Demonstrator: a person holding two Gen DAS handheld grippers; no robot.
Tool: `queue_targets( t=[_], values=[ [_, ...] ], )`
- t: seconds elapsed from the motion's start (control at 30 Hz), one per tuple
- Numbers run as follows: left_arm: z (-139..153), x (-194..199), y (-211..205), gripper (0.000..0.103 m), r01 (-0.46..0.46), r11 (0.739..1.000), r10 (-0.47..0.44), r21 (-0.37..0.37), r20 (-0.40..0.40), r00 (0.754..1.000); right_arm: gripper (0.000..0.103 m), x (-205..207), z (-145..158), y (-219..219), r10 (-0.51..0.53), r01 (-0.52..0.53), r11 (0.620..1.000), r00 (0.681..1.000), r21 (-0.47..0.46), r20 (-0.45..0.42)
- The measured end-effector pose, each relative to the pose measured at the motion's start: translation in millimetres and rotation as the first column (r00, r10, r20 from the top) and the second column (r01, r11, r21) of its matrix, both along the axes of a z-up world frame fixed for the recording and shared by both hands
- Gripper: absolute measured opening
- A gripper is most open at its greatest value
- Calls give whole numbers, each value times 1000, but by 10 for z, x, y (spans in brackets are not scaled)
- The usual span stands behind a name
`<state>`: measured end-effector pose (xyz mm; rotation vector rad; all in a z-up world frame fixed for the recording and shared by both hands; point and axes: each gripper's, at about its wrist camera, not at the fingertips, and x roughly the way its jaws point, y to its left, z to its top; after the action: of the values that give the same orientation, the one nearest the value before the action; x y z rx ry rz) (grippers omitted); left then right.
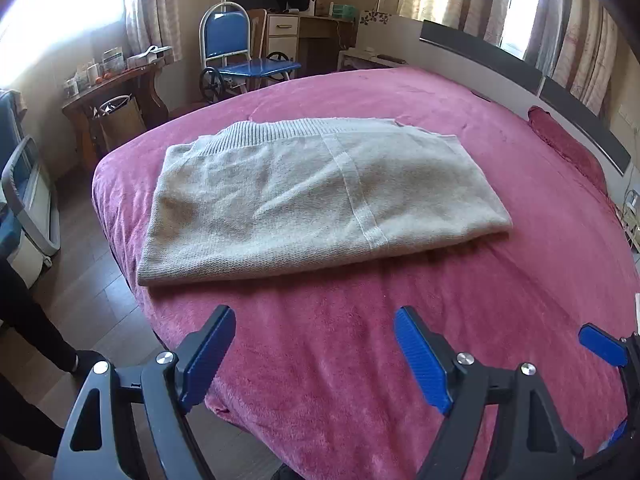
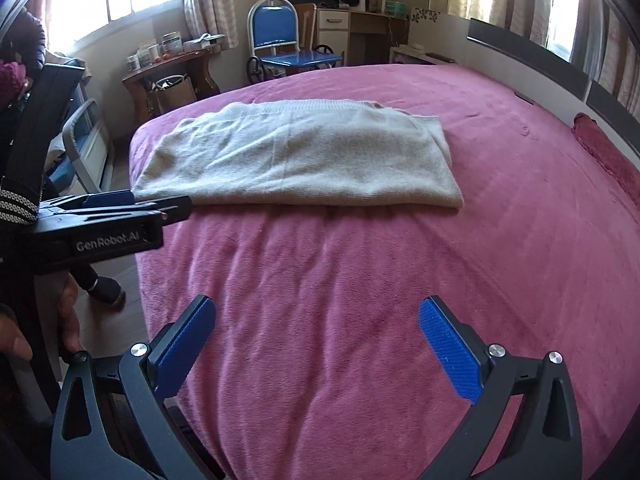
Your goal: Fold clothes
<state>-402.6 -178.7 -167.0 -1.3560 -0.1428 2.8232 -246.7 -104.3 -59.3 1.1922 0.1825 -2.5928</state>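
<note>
A beige knit sweater (image 1: 304, 204) (image 2: 304, 160) lies folded into a flat rectangle on the bed's pink blanket (image 1: 360, 360) (image 2: 360, 280), near the bed's left edge. My left gripper (image 1: 314, 314) hovers open over bare blanket, short of the sweater's near edge, with nothing between its blue pads. My right gripper (image 2: 318, 304) is also open and empty, further back from the sweater. In the right wrist view the left gripper (image 2: 160, 210) appears side-on at the left, close to the sweater's near left corner. One blue pad of the right gripper (image 1: 600, 344) shows at the left wrist view's right edge.
A headboard (image 1: 520, 64) and a red pillow (image 1: 560, 144) line the bed's right side. Beyond the bed stand a blue chair (image 1: 228, 40), a cluttered wooden side table (image 1: 116, 84) and a desk. A person's leg (image 1: 36, 312) and shoe (image 2: 106, 288) are on the floor at the left.
</note>
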Motion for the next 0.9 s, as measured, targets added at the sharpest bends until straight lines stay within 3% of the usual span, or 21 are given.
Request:
queue_targets(
  t=[0.4, 0.9],
  values=[
    [51, 111, 56, 84, -9, 1000, 8, -21, -38, 999, 103, 63, 13, -59, 27, -27, 1000, 1000, 2, 2],
    [44, 156, 84, 72, -27, 997, 20, -75, -88, 996, 103, -161, -14, -233, -22, 22, 999, 1000, 37, -5]
  ],
)
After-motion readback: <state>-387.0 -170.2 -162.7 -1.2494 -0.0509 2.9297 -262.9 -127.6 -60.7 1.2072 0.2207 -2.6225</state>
